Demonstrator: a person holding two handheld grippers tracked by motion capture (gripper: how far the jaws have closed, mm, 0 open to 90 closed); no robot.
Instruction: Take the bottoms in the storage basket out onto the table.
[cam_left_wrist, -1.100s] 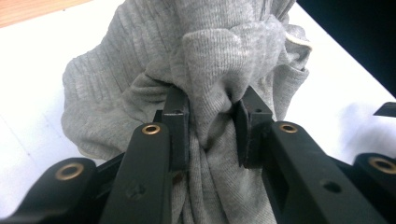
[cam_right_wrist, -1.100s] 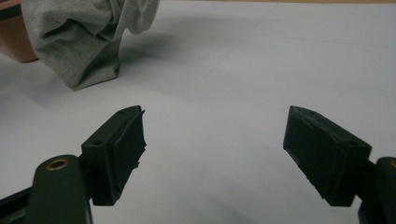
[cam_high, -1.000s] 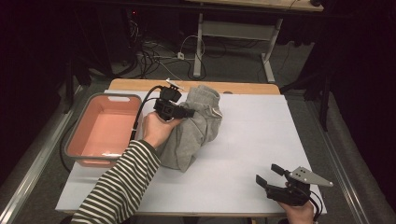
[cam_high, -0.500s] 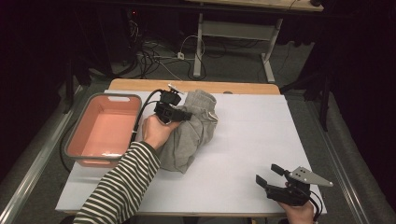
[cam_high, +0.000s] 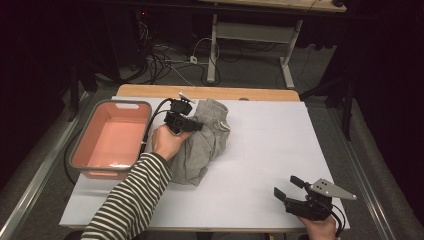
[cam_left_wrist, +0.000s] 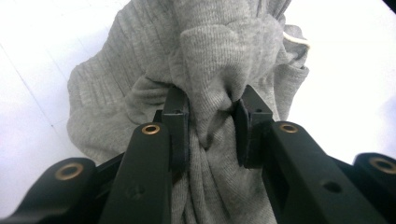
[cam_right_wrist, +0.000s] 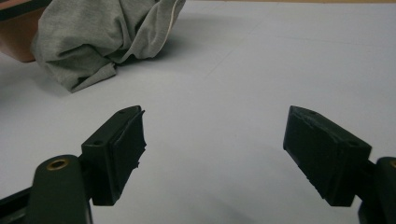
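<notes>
A grey knit garment (cam_high: 202, 145) lies bunched on the white table top (cam_high: 280, 145), just right of the pink tub. My left gripper (cam_high: 190, 123) is shut on a thick fold of it; in the left gripper view the garment (cam_left_wrist: 210, 56) bulges between the two pads and hangs beyond them. My right gripper (cam_high: 287, 188) rests near the table's front right corner, jaws wide apart with nothing between them. In the right gripper view the garment (cam_right_wrist: 100, 37) sits far off at the upper left.
A pink tub (cam_high: 111, 140) with a grey rim stands at the table's left side, and its corner (cam_right_wrist: 16, 35) shows behind the garment. A wooden strip (cam_high: 210, 92) runs along the far edge. Cables and a desk frame lie on the floor beyond.
The left hand has drawn the gathered garment slightly left, toward the tub. The right gripper has stayed where it was.
</notes>
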